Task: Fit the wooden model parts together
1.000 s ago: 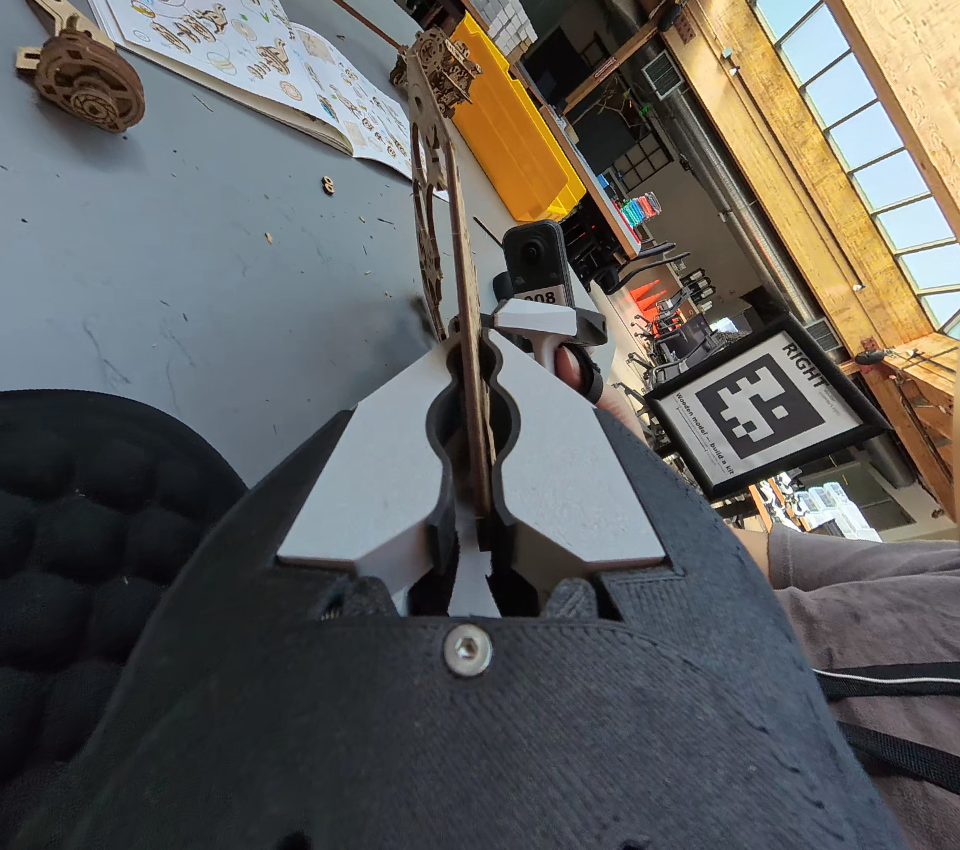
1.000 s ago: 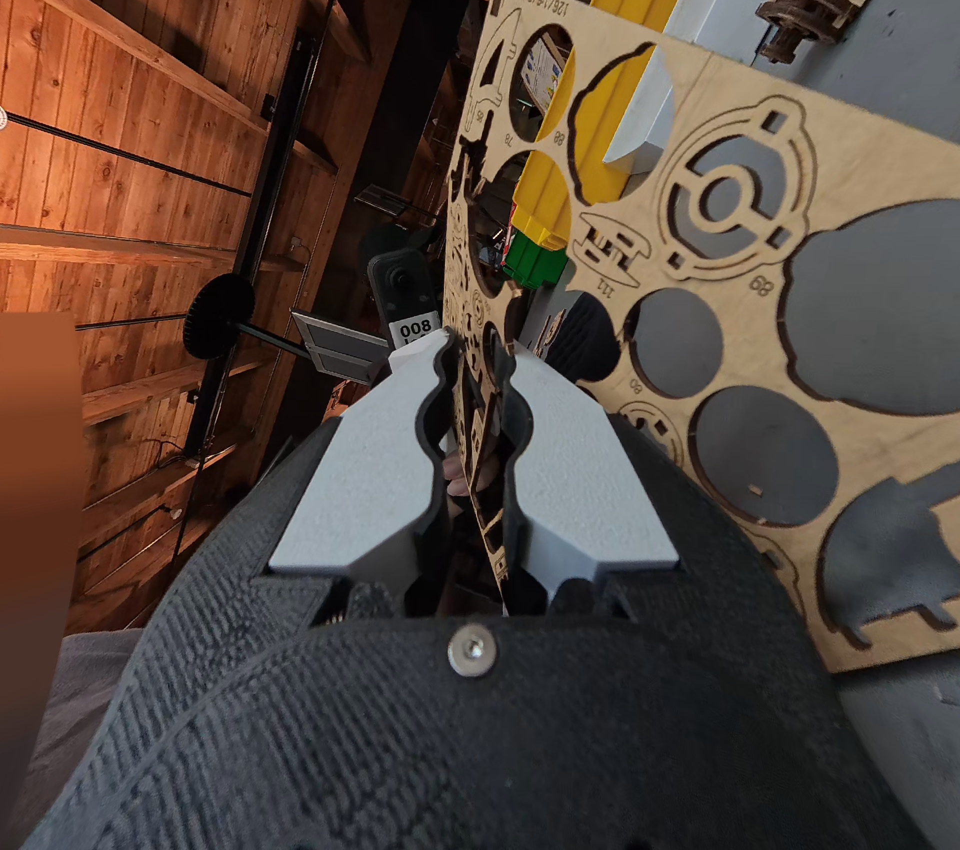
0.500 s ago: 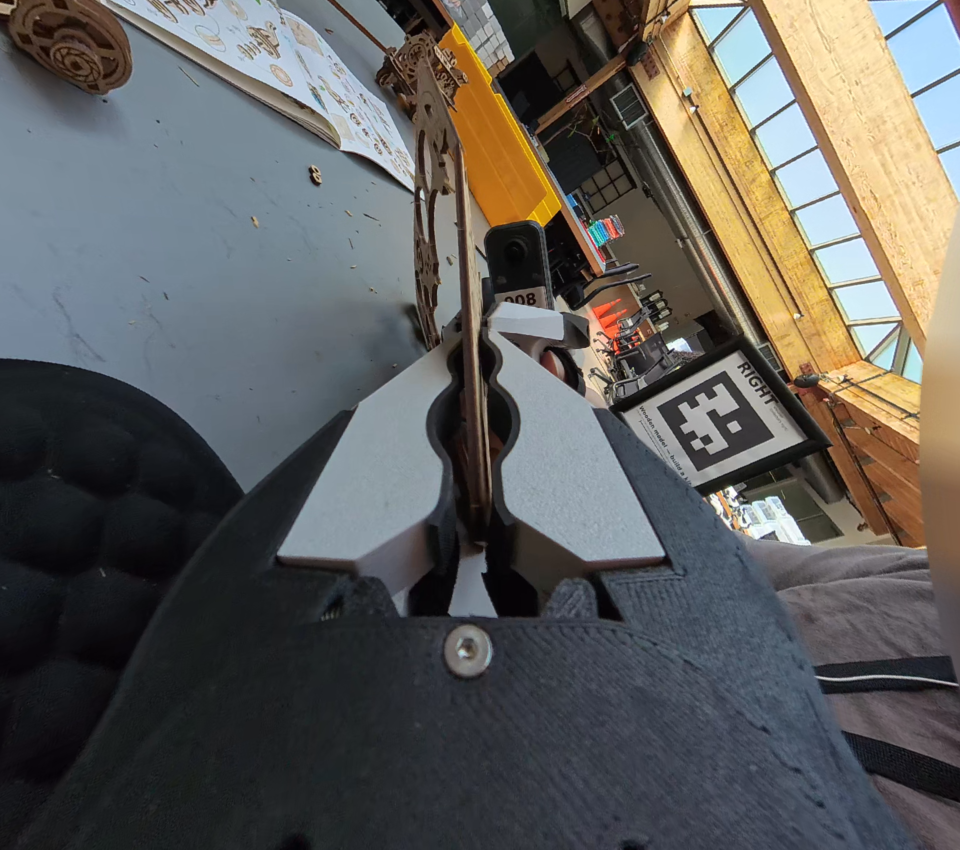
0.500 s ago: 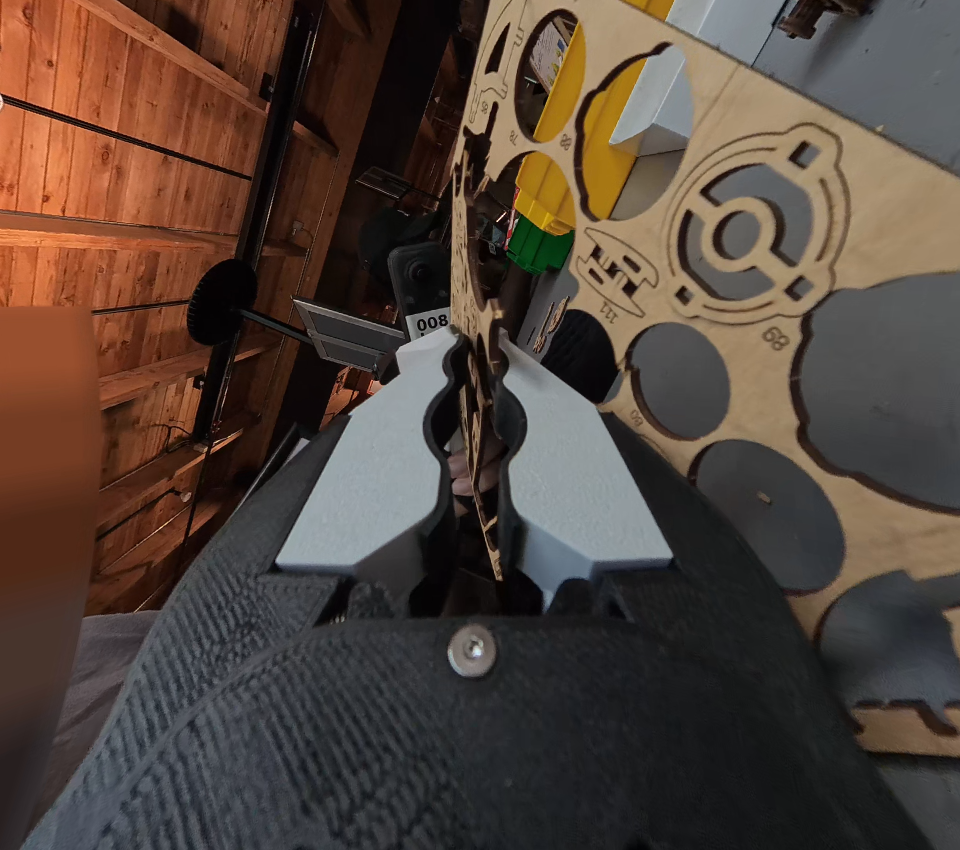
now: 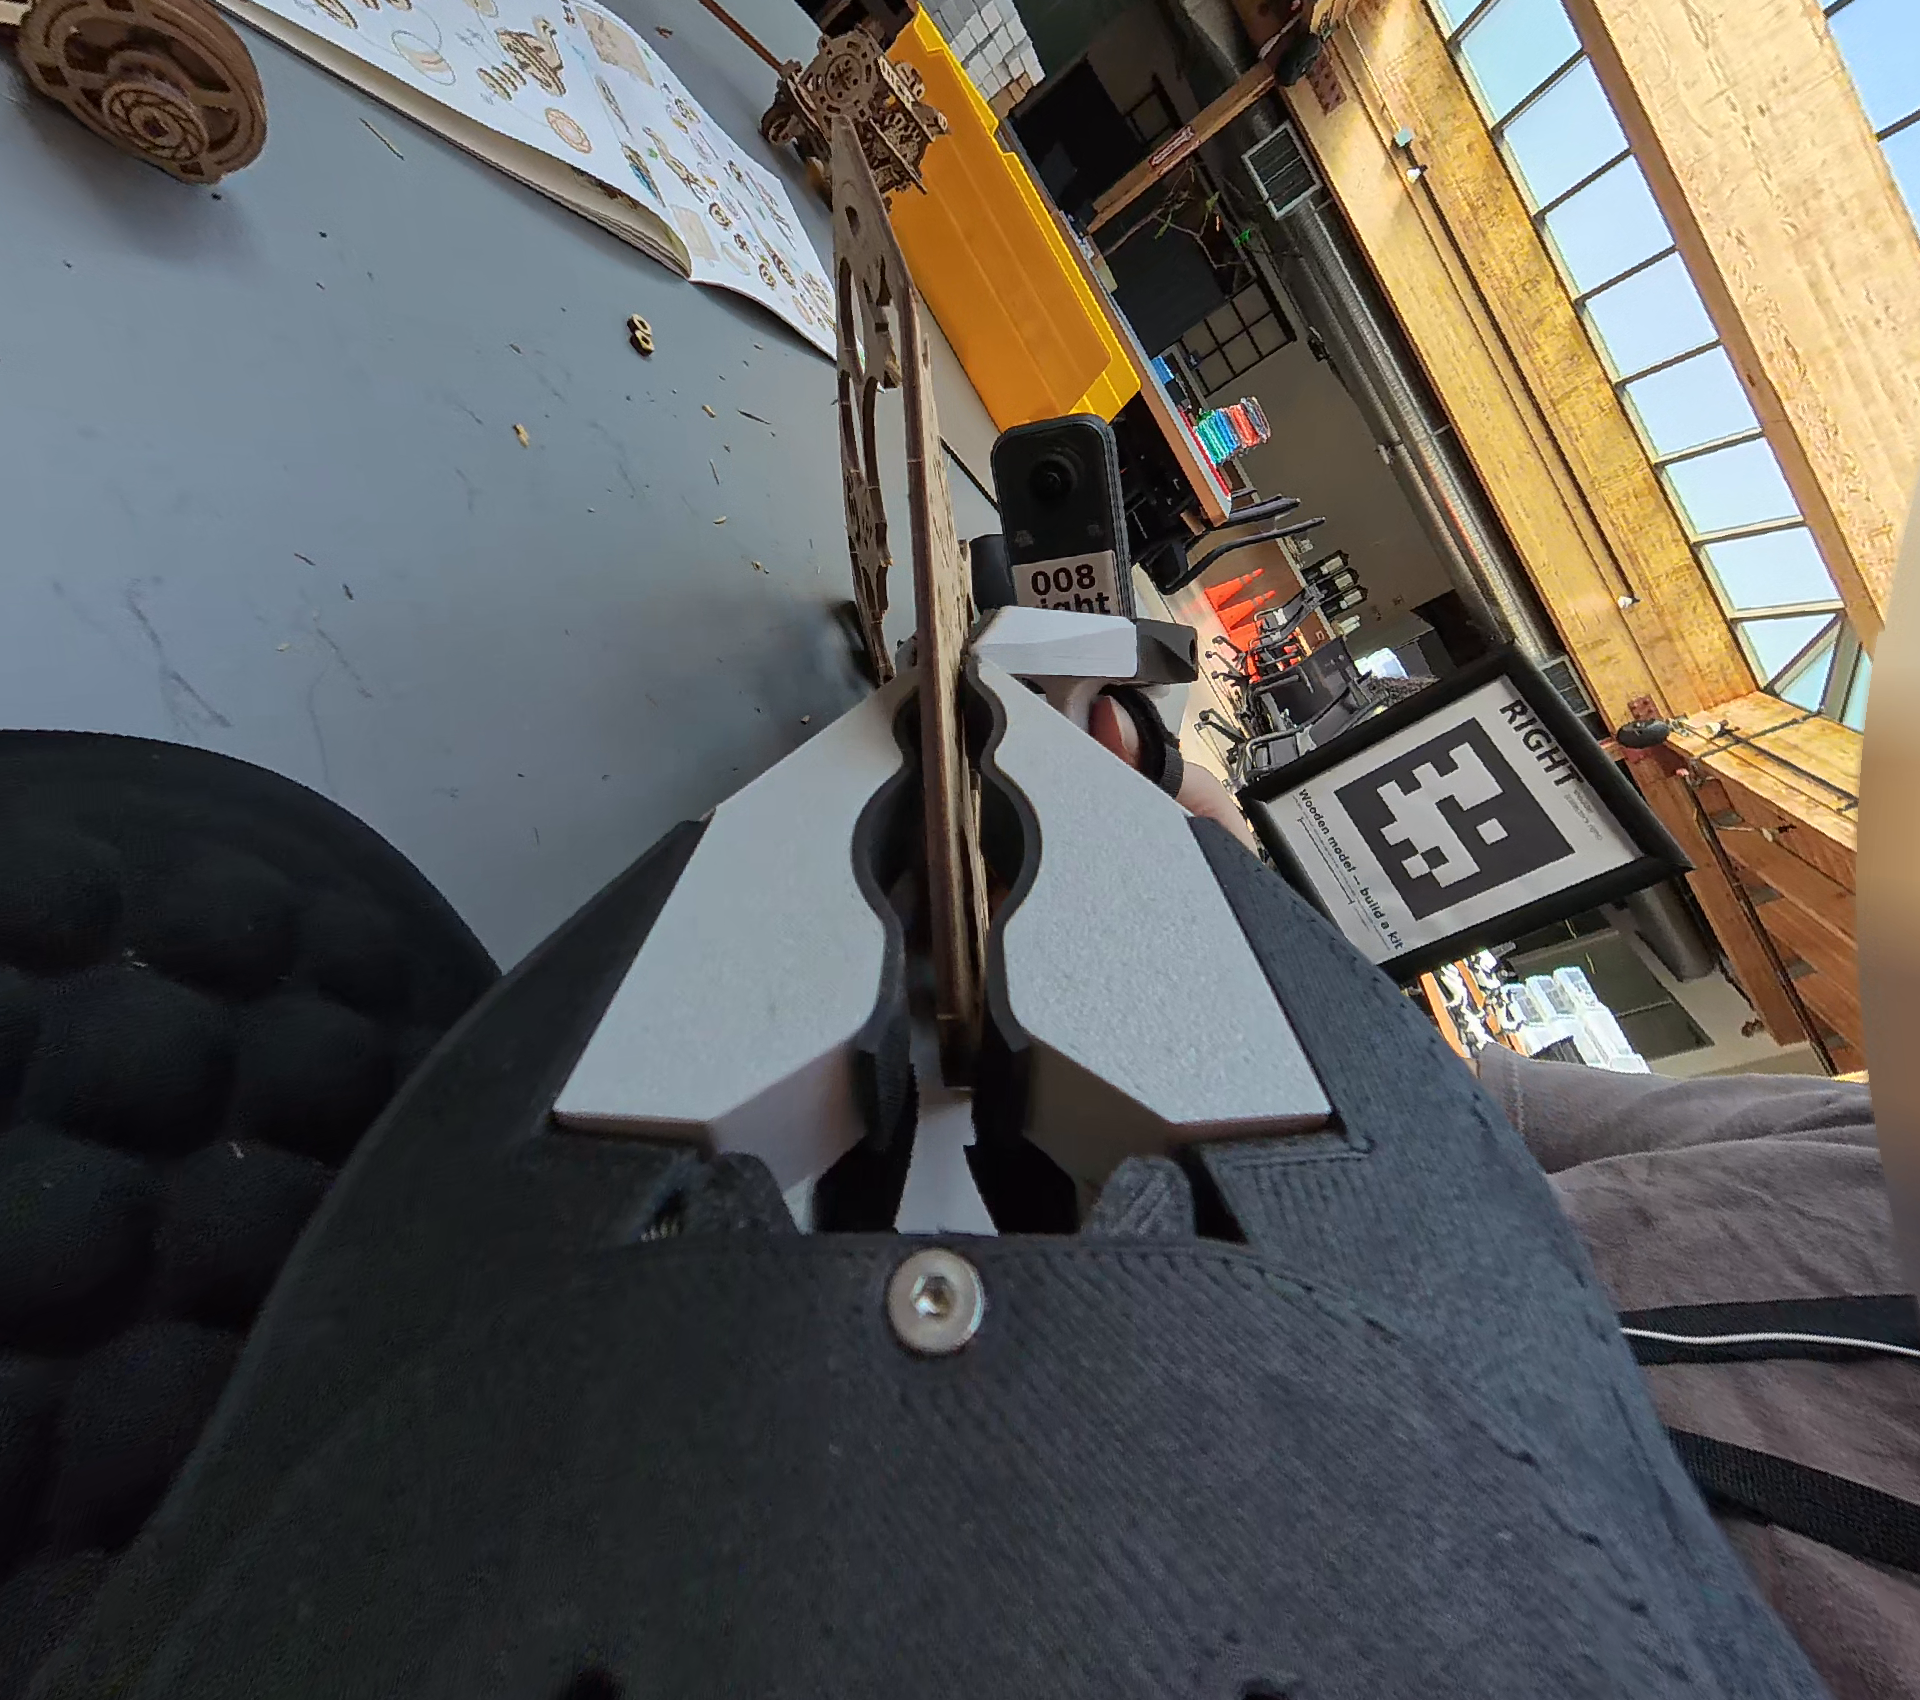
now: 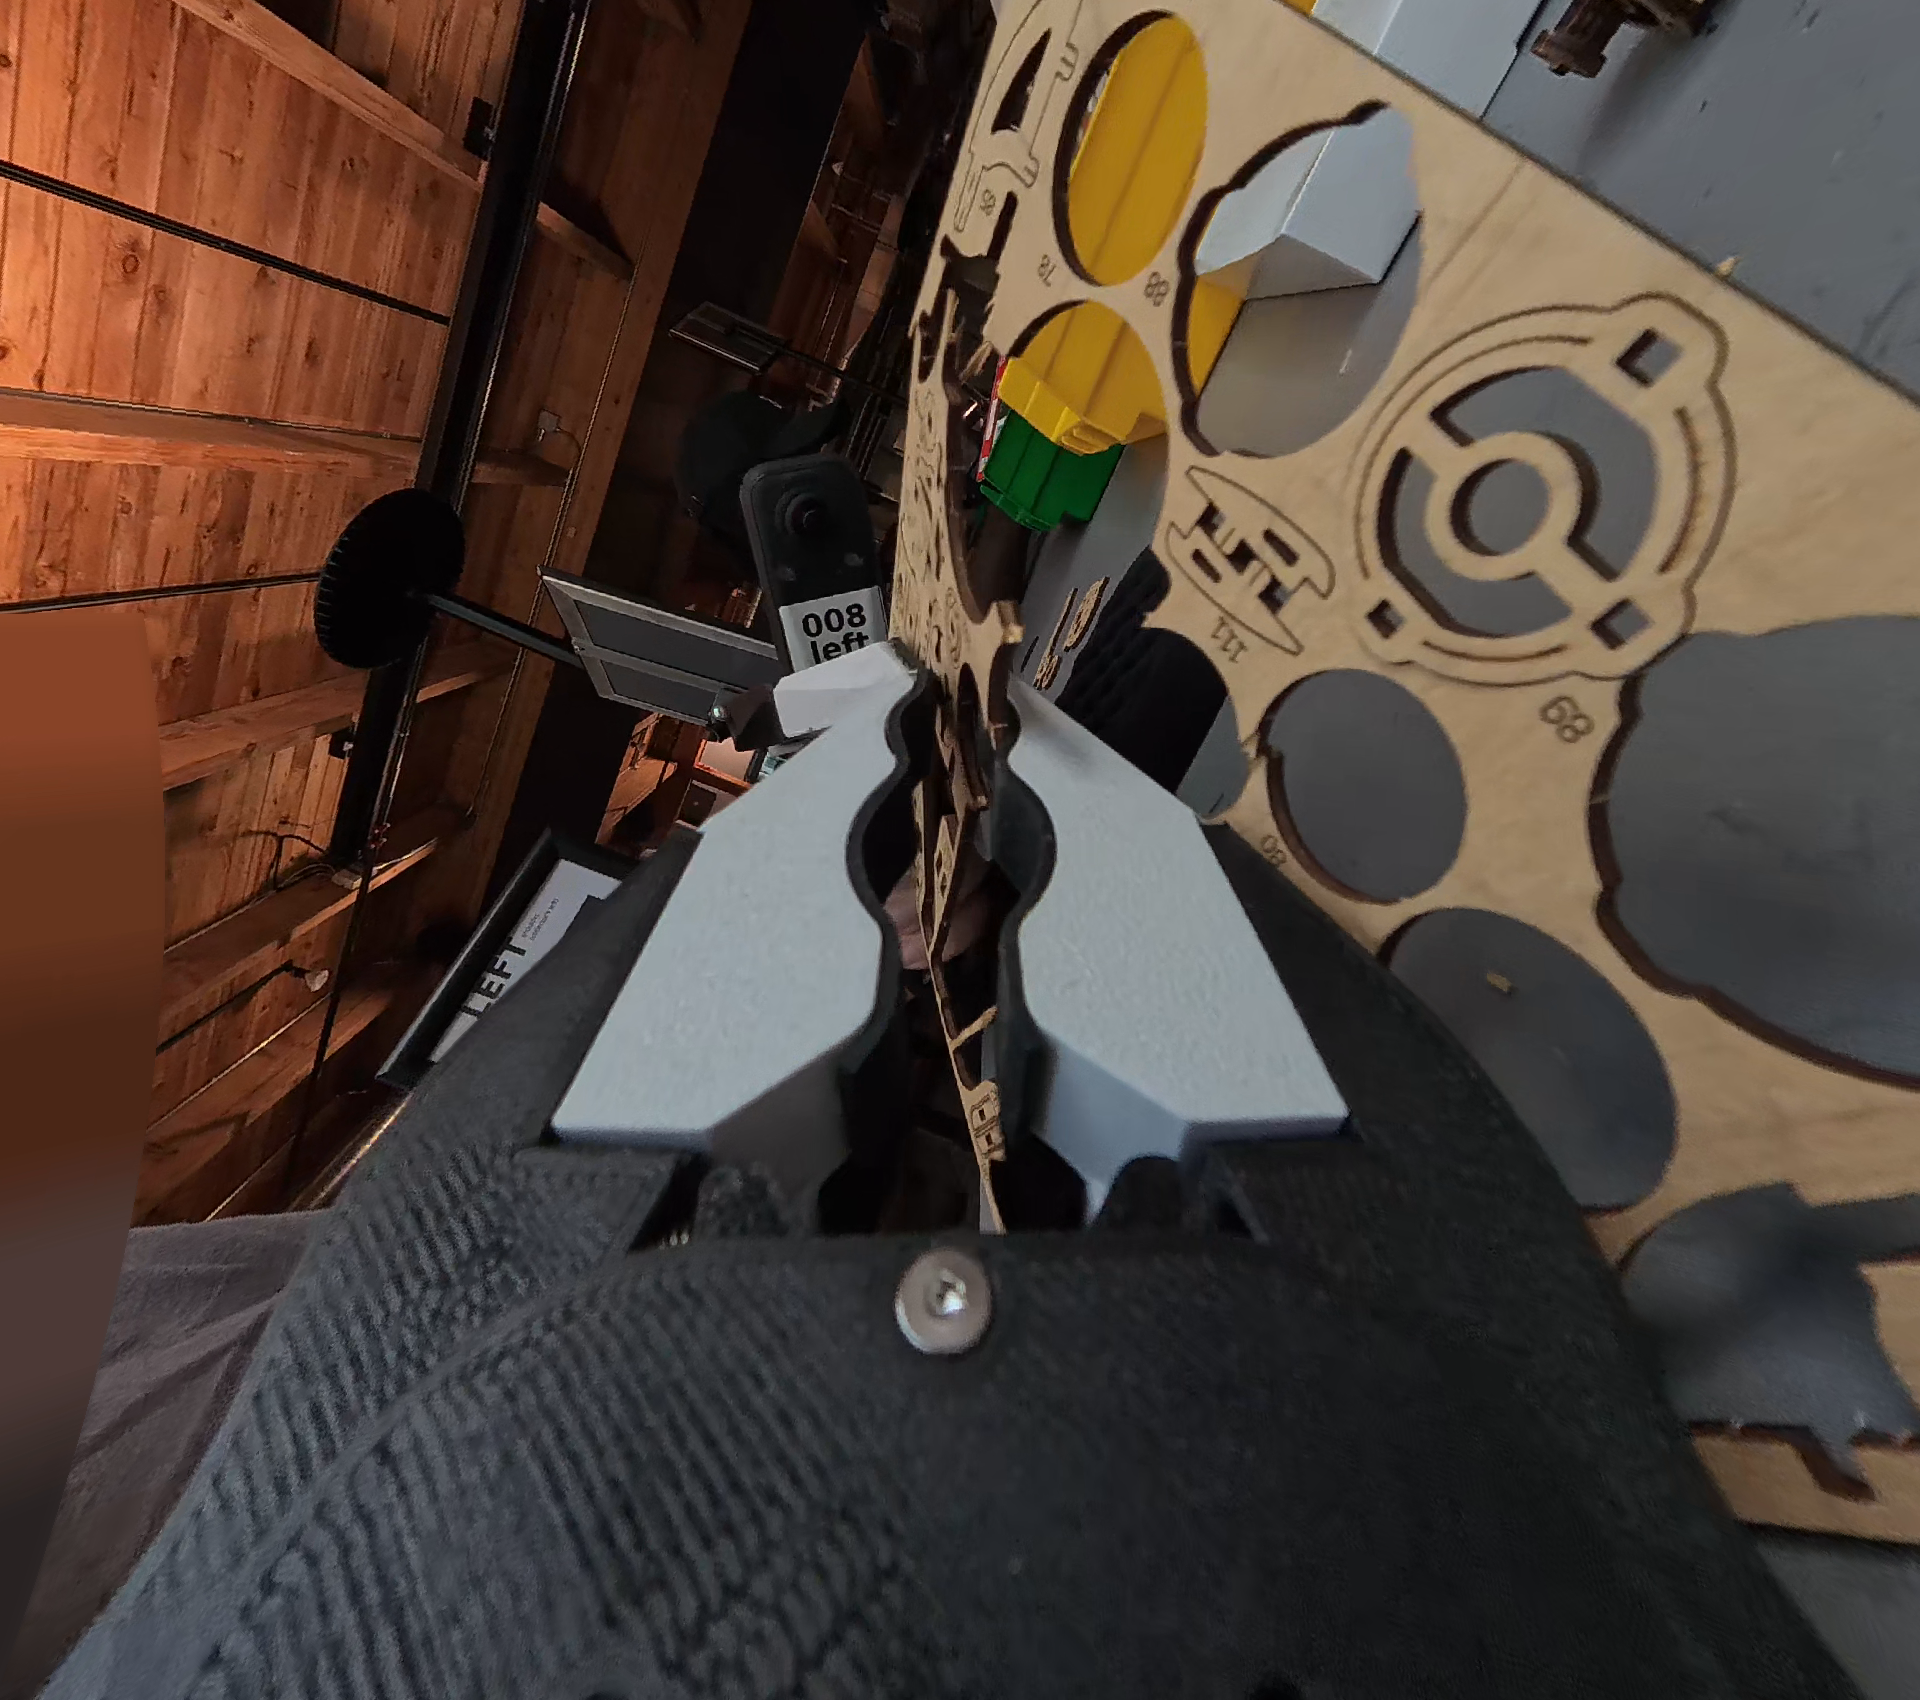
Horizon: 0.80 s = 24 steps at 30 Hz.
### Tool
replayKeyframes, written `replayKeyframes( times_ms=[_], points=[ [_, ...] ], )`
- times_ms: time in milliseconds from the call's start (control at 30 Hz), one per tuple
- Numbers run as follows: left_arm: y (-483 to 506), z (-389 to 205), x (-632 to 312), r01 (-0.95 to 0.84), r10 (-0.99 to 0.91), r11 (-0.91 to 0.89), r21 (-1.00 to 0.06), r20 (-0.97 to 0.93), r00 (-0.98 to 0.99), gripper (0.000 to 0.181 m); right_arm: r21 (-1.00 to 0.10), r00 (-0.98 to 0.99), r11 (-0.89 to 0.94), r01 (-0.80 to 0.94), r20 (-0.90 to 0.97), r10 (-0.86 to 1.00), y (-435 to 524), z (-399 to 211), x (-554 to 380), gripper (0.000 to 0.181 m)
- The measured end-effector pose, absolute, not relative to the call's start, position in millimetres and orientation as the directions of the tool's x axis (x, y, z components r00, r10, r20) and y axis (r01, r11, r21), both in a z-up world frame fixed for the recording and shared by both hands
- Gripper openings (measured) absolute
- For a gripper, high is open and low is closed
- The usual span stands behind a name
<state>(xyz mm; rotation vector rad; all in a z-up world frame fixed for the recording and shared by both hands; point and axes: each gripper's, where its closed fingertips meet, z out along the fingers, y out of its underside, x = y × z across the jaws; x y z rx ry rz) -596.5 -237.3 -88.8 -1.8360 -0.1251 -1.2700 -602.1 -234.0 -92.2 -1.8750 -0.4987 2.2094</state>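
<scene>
Plywood sheet (image 6: 1455,279) held on edge above table (image 5: 312,507), left gripper (image 5: 940,684) and right gripper (image 6: 951,694) both clamped on it from opposite ends, likely steadying sheet for freeing parts.

Left wrist view: lens just behind the left tool (image 5: 940,684), rolled sideways, facing along it over the desk (image 5: 343,528).
Right wrist view: same mounting on the right tool (image 6: 951,694), facing back.
Shared: the wooden sheet (image 6: 1455,300), seen edge-on (image 5: 940,715) from the left, close up, and each opposite tool.
</scene>
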Motion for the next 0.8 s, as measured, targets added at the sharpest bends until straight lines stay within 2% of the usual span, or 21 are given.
replayKeyframes(
  times_ms=[467, 633, 800],
  points=[
    [-235.9, -92.1, -598.5, 0.538, -0.354, -0.624, -0.567, 0.819, 0.452, 0.001, -0.408, -0.145, -0.908, 0.091, -0.908, 0.393, -234.6, -96.3, -604.1, 0.006],
    [-236.4, -94.8, -598.9, 0.549, -0.338, -0.619, -0.562, 0.821, 0.459, 0.001, -0.466, -0.107, -0.881, 0.087, -0.883, 0.457, -233.8, -99.4, -605.2, 0.004],
    [-238.1, -96.9, -599.6, 0.546, -0.336, -0.606, -0.578, 0.808, 0.484, 0.001, -0.446, -0.108, -0.889, 0.103, -0.893, 0.436, -235.6, -101.5, -606.3, 0.004]
  ],
)
